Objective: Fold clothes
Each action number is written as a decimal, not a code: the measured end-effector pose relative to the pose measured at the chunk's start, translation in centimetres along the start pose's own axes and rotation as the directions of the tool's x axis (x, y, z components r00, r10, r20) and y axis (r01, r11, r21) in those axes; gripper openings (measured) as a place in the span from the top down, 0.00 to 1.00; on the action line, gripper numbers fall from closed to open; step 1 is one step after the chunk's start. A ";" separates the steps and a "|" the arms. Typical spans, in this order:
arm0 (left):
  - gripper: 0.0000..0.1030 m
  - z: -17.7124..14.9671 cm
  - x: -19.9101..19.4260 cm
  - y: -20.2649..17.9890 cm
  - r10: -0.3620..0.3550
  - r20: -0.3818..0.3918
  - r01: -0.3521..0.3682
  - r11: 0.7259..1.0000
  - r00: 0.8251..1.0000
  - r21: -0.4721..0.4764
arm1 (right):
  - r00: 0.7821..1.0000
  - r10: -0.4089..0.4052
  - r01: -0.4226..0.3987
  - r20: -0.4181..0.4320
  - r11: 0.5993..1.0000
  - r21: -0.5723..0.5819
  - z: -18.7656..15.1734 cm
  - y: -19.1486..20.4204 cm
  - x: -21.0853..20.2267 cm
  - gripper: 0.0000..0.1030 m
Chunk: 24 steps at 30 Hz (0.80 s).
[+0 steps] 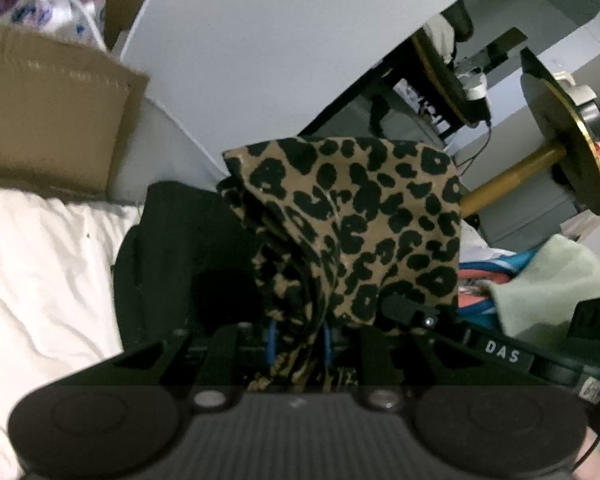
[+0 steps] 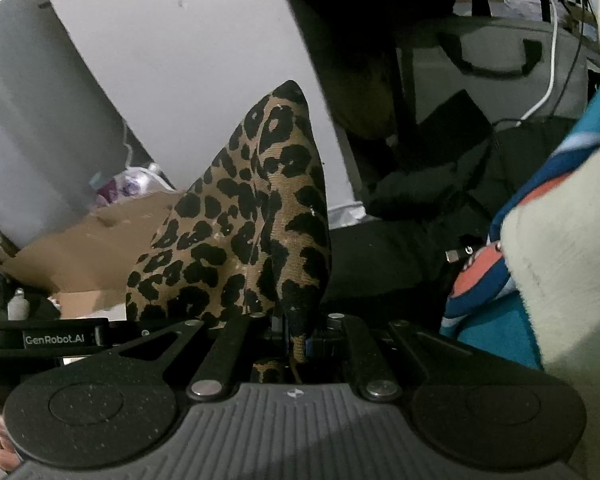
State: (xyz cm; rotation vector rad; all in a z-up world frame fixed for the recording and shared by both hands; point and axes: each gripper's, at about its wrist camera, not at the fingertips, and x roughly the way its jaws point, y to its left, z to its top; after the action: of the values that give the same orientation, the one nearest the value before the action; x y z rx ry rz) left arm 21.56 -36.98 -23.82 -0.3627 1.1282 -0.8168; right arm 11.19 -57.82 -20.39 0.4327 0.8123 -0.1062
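Note:
A leopard-print garment, tan with black spots, is held up in the air by both grippers. My left gripper is shut on a bunched edge of it between blue pads. My right gripper is shut on another edge of the same garment, which rises to a point in front of it. The other gripper shows at the right edge of the left wrist view and at the left edge of the right wrist view, so the two are close together.
A white bedsheet lies lower left with a black garment on it. A cardboard box stands at the left. A pile of clothes, pale green and blue-orange, lies to the right. A gold-rimmed stand is behind.

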 end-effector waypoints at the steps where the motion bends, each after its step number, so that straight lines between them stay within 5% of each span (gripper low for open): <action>1: 0.79 -0.1 0.6 0.3 0.002 -0.007 -0.002 1.000 1.000 -0.002 | 1.000 -0.005 0.005 -0.006 1.000 0.006 -0.2 -0.4 0.6 0.94; 12: 0.79 0.1 5.0 2.9 0.019 -0.049 -0.021 0.999 0.999 -0.038 | 0.998 -0.036 0.036 -0.046 0.999 -0.019 -1.1 -2.5 5.4 0.95; 24: 0.79 1.5 6.4 5.9 0.054 -0.037 -0.056 0.996 0.998 -0.064 | 0.994 -0.088 0.075 -0.068 0.981 -0.178 0.2 -0.6 9.3 0.95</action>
State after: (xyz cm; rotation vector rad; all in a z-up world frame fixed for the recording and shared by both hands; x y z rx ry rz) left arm 26.43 -37.99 -31.11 -0.3710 1.1952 -0.7421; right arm 17.55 -57.75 -27.13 0.2385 0.9065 -0.0938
